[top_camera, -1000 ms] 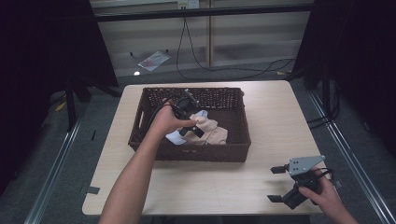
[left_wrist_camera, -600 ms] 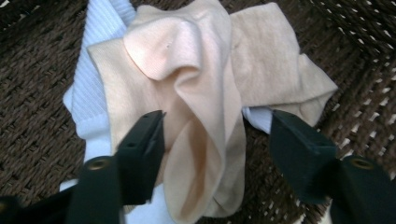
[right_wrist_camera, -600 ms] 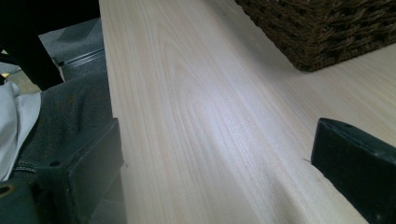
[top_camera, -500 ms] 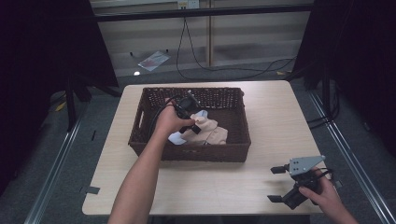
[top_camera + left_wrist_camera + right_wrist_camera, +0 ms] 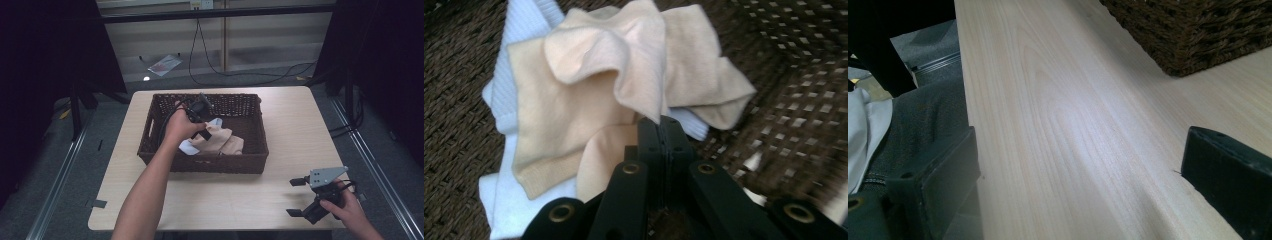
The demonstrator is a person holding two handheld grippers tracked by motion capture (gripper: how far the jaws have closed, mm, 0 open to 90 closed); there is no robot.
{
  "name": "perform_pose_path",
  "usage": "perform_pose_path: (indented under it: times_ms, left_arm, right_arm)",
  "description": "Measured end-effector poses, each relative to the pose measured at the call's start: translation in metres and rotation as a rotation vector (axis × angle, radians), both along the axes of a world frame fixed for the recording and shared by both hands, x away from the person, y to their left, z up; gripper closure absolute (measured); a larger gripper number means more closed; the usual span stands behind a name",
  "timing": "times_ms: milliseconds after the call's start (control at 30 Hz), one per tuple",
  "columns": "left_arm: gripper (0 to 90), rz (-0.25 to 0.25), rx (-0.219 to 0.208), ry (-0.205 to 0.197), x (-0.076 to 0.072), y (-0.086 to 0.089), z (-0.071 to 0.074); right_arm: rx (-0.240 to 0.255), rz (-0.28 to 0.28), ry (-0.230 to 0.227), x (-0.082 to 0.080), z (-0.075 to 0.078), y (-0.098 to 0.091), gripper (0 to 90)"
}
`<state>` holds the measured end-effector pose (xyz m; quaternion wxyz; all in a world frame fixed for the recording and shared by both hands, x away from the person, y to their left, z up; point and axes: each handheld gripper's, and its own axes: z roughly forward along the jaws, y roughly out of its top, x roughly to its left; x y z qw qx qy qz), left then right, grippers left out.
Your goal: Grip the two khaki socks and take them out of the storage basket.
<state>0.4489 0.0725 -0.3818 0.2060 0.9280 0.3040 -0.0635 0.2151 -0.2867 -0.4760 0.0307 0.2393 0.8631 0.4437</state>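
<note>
your left gripper [image 5: 663,131], jaws pinched on the beige cloth [image 5: 589,95], sits mid-frame inside the basket [image 5: 252,165]; cloth spreads up-left of it. right gripper [image 5: 306,197] rests wide apart, lower right, far off.

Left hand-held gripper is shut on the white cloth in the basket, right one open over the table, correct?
Not quite: the left hand-held gripper is shut on the beige cloth, as the left gripper view shows; the white cloth lies underneath. The rest holds.
</note>
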Motion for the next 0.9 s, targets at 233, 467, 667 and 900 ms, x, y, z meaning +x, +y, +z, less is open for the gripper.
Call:
perform_pose_path:
  times_ms: [233, 467, 667, 900]
  left_arm:
    - [89.5, -0.010, -0.009, 0.037, -0.005, 0.002, 0.021]
    - [89.5, -0.013, -0.026, 0.045, -0.009, 0.004, 0.048]
    - [89.5, -0.018, -0.040, 0.061, -0.013, 0.007, 0.063]
    - [89.5, -0.038, -0.015, 0.073, -0.019, 0.010, 0.079]
  right_arm:
    - [0.004, 0.001, 0.005, 0.000, 0.000, 0.000, 1.5]
    - [0.004, 0.001, -0.001, 0.000, 0.000, 0.000, 1.5]
    - [0.004, 0.000, 0.000, 0.000, 0.000, 0.000, 1.5]
    - [0.004, -0.001, 0.006, 0.000, 0.000, 0.000, 1.5]
